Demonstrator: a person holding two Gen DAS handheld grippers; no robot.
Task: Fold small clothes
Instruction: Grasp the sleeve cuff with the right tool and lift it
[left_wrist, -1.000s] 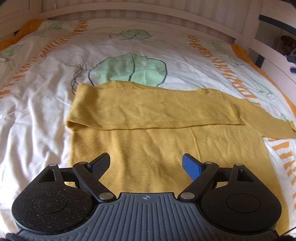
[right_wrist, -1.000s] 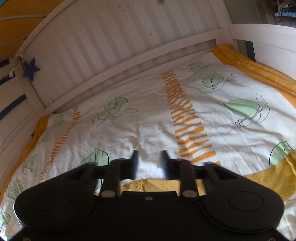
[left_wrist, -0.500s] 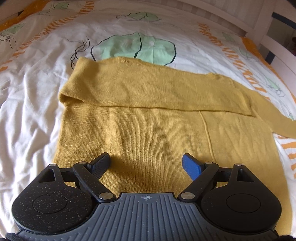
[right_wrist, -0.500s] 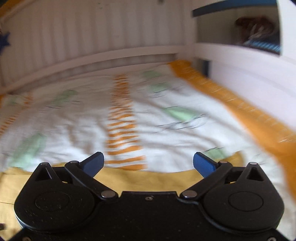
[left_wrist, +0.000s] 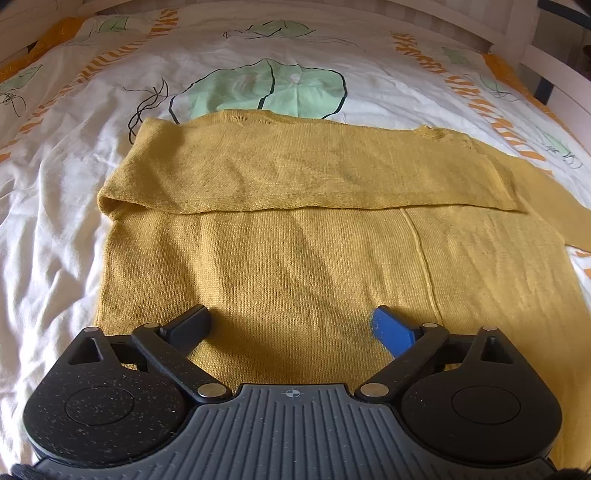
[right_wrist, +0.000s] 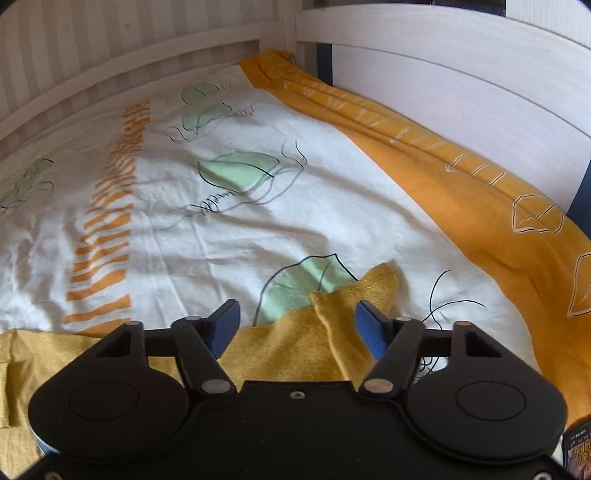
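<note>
A mustard-yellow knitted sweater (left_wrist: 295, 258) lies flat on the bed, its far part folded over toward me as a band (left_wrist: 306, 170). One sleeve runs off to the right (left_wrist: 554, 206). My left gripper (left_wrist: 291, 325) is open and empty, low over the sweater's near part. In the right wrist view the sleeve end (right_wrist: 354, 295) lies crumpled on the cover. My right gripper (right_wrist: 299, 325) is open, with the sleeve lying between and below its fingers.
The bed cover (left_wrist: 74, 184) is white with green leaf prints and orange stripes, with an orange border (right_wrist: 480, 206) along the right side. White wooden bed rails (right_wrist: 443, 74) stand behind and to the right. A small printed box (right_wrist: 578, 446) shows at the lower right.
My left gripper has moved forward and down over the sweater. My right gripper opened, swung to the right and came down over the sleeve end.
</note>
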